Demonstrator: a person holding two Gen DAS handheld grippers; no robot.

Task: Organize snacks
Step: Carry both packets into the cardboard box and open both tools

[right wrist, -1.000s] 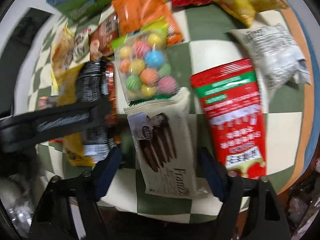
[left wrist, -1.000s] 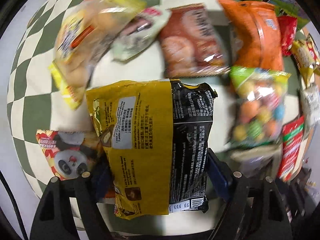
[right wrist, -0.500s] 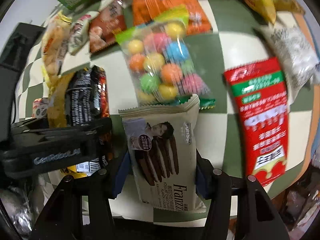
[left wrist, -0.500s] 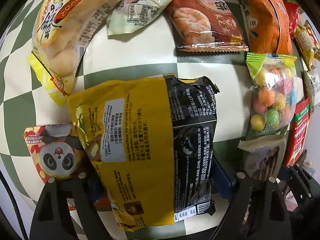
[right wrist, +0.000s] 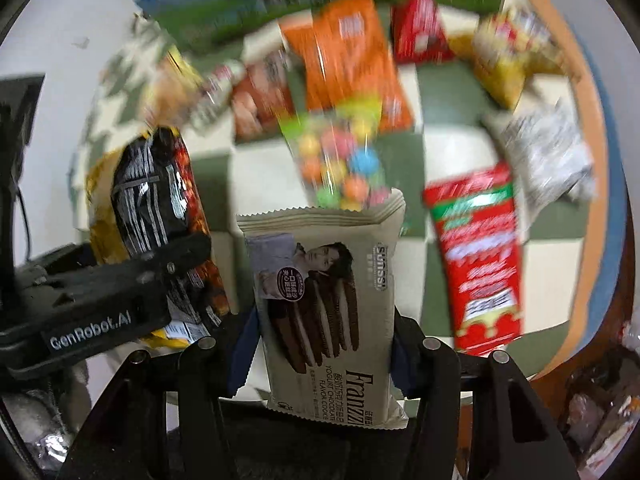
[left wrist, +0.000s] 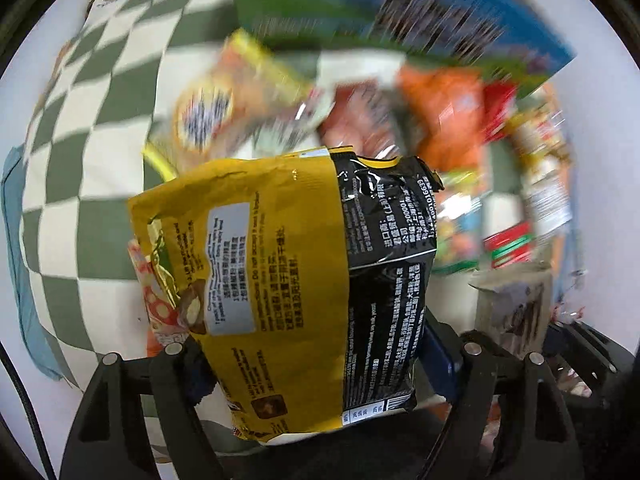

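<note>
Light: even indoor, fairly bright.
Blur: table snacks smeared by motion; held yellow-black bag [left wrist: 304, 280] and cookie pack [right wrist: 324, 304] sharp.
Edges: fisheye bending, black corners.

A cloth in a green-and-cream checkerboard pattern [left wrist: 92, 184] covers the work surface, its squares stretched by the lens and smeared by motion toward the far side. In the right wrist view the cloth [right wrist: 452, 112] lies over a round table whose orange-brown wooden rim [right wrist: 592, 128] curves along the right edge. Beyond the table the floor [left wrist: 600, 128] reads as a plain, pale, whitish surface on both sides. At the lower right, past the table rim, the area is dim and cluttered and too blurred to make out. Lighting is even and soft, with weak shadows.
</note>
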